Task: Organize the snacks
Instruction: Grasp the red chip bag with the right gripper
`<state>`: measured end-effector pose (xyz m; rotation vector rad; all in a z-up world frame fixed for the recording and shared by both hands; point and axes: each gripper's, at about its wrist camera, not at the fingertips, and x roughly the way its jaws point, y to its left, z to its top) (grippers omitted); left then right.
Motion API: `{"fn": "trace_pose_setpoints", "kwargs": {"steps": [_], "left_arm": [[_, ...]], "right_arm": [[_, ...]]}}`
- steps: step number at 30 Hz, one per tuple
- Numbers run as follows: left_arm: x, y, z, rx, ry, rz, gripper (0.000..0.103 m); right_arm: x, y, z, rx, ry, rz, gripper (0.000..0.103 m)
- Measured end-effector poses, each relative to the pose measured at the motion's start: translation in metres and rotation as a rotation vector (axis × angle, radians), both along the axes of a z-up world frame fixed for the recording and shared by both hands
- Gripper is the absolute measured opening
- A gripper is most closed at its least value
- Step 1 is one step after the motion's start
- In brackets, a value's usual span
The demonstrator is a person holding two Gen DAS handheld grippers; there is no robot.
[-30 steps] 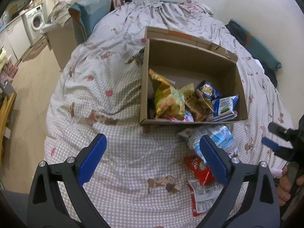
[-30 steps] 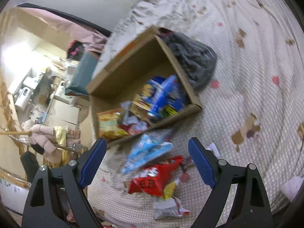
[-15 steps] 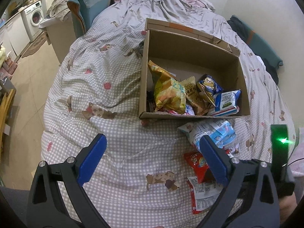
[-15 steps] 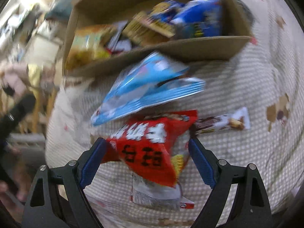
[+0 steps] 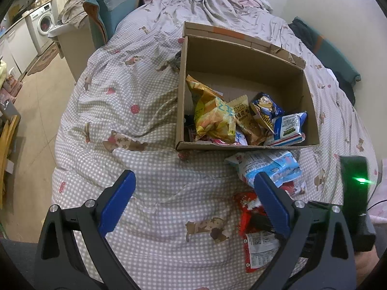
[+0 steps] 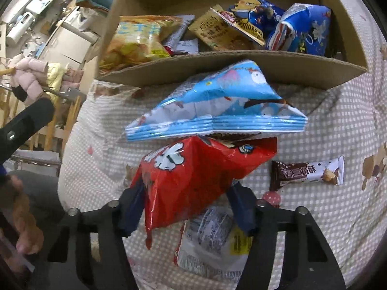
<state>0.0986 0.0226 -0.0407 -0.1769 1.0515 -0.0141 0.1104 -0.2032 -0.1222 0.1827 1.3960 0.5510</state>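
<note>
Leftmost, the left gripper (image 5: 193,200): black frame, blue ribbed pads, jaws spread wide with nothing between them, hanging over a soft checked quilt (image 5: 135,125) printed with cats and red dots, rumpled into folds.

Centre, a corrugated cardboard box (image 5: 182,96), top flaps open, sits on the quilt. Contents are piled against its near wall: a crinkled yellow chip bag (image 5: 215,118), a tan foil packet (image 5: 245,118), a dark blue bag with a cartoon figure (image 5: 266,108), and a blue-and-white pack (image 5: 289,128). Items underneath are mostly buried; can't identify them.

Just outside the near wall lies a glossy light-blue bag (image 6: 217,104) with a pleated seam, touching the cardboard. Next to it, the red snack bag (image 6: 193,176), shiny and creased, sits between the right gripper (image 6: 186,215) pads; jaws are closing, both pads against the film. A white-backed packet (image 6: 212,244) under it is partly covered.

Right of that, a slim brown-and-white bar wrapper (image 6: 307,172) lies flat on the quilt, apart from the rest.

Left-wrist view: its own right finger hides much of the red bag.
</note>
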Motion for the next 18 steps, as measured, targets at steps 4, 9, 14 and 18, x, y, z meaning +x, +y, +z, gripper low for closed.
{"fn": "trace_pose_setpoints", "kwargs": {"steps": [4,9,14,18], "left_arm": [[-0.001,0.002,0.001,-0.003,-0.001,0.001,0.097],[0.003,0.002,-0.004,-0.027,0.036,0.007,0.097],[0.018,-0.022,-0.016,-0.065,0.121,-0.017,0.097],[0.037,-0.055,-0.023,-0.114,0.19,-0.047,0.097]], "right_arm": [[-0.012,-0.018,0.016,0.092,0.017,-0.03,0.056],[-0.031,-0.053,0.054,0.242,0.02,-0.076,0.056],[-0.039,-0.109,0.091,0.272,-0.145,-0.215,0.056],[-0.036,-0.147,0.094,0.308,-0.193,-0.383,0.056]]}}
